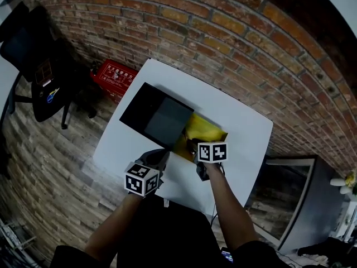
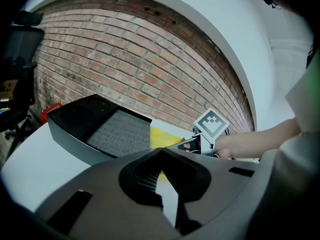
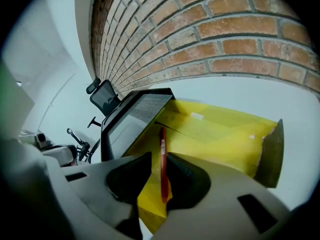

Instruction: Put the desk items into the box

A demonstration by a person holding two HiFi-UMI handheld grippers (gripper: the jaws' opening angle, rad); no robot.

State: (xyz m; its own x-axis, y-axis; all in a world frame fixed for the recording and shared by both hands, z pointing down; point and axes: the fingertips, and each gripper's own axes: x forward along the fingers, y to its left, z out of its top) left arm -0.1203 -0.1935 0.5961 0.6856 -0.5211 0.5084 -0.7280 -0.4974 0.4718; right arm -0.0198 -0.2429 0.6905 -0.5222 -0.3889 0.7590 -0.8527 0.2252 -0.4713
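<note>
A black box (image 1: 159,116) with a grey inside (image 2: 100,126) lies open on the white table (image 1: 240,127). A yellow folder (image 1: 203,130) lies against its right side. My right gripper (image 1: 192,144) hovers over the folder (image 3: 215,134), open. A red pen (image 3: 163,169) stands between its jaws, against the right one, with a gap on the left side. In the right gripper view (image 3: 159,158) the box (image 3: 135,114) is just left of the pen. My left gripper (image 1: 156,158) sits near the table's front edge, shut and empty (image 2: 160,154), facing the box and the right gripper (image 2: 192,145).
A brick wall runs behind the table. On the floor to the left stand a red case (image 1: 114,76) and a black office chair (image 1: 39,66). A grey cabinet (image 1: 284,200) stands to the right of the table. A dull brown flap (image 3: 270,154) sticks up at the folder's right end.
</note>
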